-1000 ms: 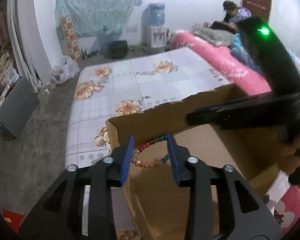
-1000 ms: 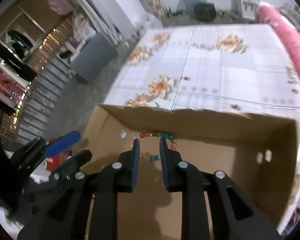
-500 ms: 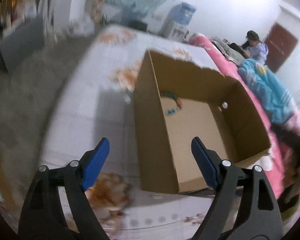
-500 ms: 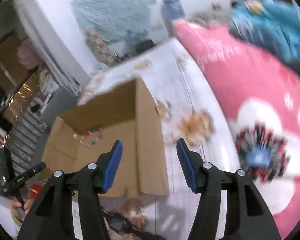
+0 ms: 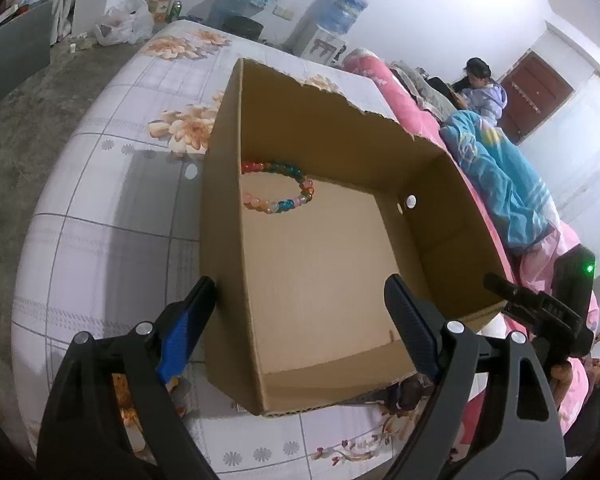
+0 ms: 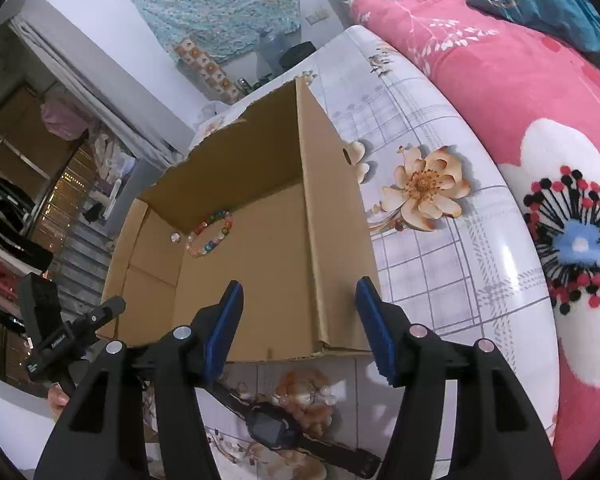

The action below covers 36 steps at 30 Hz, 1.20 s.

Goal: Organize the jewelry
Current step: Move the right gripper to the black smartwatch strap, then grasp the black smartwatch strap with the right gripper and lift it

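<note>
An open cardboard box (image 5: 227, 240) stands on the flowered table. A bracelet of coloured beads (image 5: 277, 190) lies on the box floor in its far left corner, also in the right wrist view as the bracelet (image 6: 209, 234). My left gripper (image 5: 300, 284) is open and holds nothing; it straddles the box's left wall near the front corner. My right gripper (image 6: 300, 284) has its jaws opening, with the box's (image 6: 332, 240) front right corner between them and no pad pressing on it. A black wristwatch (image 6: 271, 426) lies on the table under the right gripper.
The table cloth (image 5: 99, 220) ends at a rounded edge on the left, with bare floor beyond. A pink flowered blanket (image 6: 540, 100) borders the table on the right, with a blue blanket (image 5: 496, 176) on it. A person (image 5: 480, 84) sits far back.
The bracelet, earlier between the left gripper's fingers, now lies loose in the box. Both grippers opened wide and pulled back, the left to the box's left wall, the right to its right corner.
</note>
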{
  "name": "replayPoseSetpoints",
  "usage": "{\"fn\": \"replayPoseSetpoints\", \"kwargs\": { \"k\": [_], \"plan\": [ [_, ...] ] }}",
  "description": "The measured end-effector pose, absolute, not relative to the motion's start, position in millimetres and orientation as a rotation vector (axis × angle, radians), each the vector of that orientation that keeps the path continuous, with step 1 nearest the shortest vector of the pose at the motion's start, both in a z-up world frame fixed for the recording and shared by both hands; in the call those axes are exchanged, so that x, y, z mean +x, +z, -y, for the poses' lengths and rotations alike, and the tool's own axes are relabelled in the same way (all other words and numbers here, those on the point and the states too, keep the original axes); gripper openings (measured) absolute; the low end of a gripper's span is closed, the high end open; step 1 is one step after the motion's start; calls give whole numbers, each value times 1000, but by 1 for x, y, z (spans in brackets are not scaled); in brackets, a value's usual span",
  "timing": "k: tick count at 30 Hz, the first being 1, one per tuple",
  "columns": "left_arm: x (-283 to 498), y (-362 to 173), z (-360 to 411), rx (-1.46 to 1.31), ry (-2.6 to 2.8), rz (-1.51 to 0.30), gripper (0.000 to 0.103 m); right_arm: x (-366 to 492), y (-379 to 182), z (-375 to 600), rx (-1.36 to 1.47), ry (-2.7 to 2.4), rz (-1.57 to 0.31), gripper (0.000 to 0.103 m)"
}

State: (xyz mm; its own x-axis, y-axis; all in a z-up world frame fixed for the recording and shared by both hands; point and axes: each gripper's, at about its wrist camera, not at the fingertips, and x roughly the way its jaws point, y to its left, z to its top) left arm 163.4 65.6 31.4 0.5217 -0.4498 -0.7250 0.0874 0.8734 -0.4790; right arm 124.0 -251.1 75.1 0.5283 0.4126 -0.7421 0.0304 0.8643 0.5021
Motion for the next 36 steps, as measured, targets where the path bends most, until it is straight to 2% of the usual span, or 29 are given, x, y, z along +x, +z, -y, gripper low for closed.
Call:
{"fn": "replayPoseSetpoints", "kwargs": {
  "k": [4, 7, 14, 19, 24, 31, 36],
  "plan": [
    [166, 31, -70, -409, -330, -963, 81, 121, 76, 254, 500, 251, -985, 58],
    [153, 41, -73, -381, -306, -902, 82, 110, 88, 262, 479, 212, -908, 58],
    [79, 79, -91, -289, -327, -626, 87, 43, 137, 267, 258, 165, -652, 58],
    [37, 65, -84, -233, -377, -662, 87, 16, 121, 222, 125, 339, -735, 58],
    [18, 28, -68, -297, -440, -750, 87, 10, 69, 176, 109, 430, -888, 58],
    [30, -13, -47, -370, -533, -853, 60, 14, 40, 134, -103, 427, -924, 56],
    [40, -23, -45, -440, -572, -880, 49, 17, 41, 109, -228, 480, -890, 52]
  ]
}}
